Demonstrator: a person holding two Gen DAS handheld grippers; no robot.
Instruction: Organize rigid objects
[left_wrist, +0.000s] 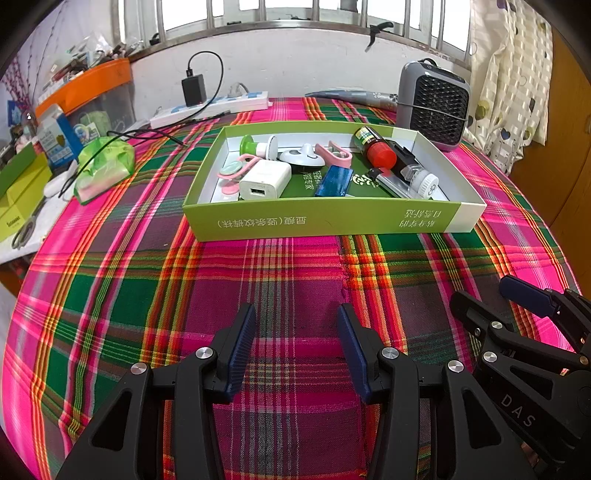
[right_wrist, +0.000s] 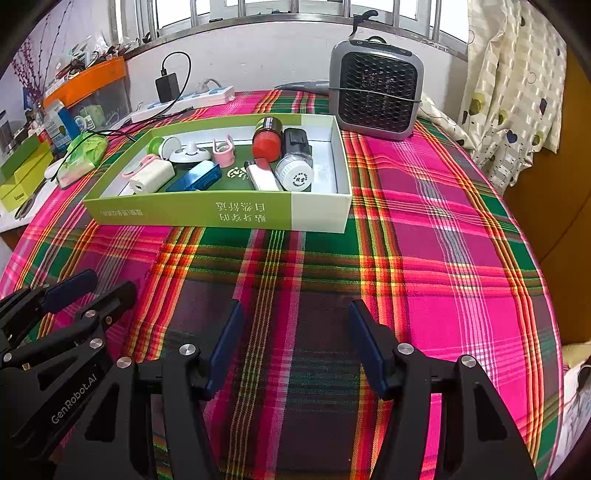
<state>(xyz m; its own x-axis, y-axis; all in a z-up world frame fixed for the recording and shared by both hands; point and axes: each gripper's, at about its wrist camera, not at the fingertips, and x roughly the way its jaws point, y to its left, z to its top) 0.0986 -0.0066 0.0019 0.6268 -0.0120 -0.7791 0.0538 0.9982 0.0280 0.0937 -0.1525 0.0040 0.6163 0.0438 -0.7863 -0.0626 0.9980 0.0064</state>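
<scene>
I see a plaid tablecloth (left_wrist: 295, 280) under a barred window (left_wrist: 295, 14). The green box (left_wrist: 325, 221) lies widthwise beyond my left gripper (left_wrist: 297, 347) and right gripper (right_wrist: 295, 347), both spread apart, empty.

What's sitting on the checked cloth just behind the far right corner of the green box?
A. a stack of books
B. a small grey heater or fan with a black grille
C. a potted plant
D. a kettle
B: a small grey heater with a black honeycomb grille stands on the plaid cloth just past the far right corner of the green box.
</scene>
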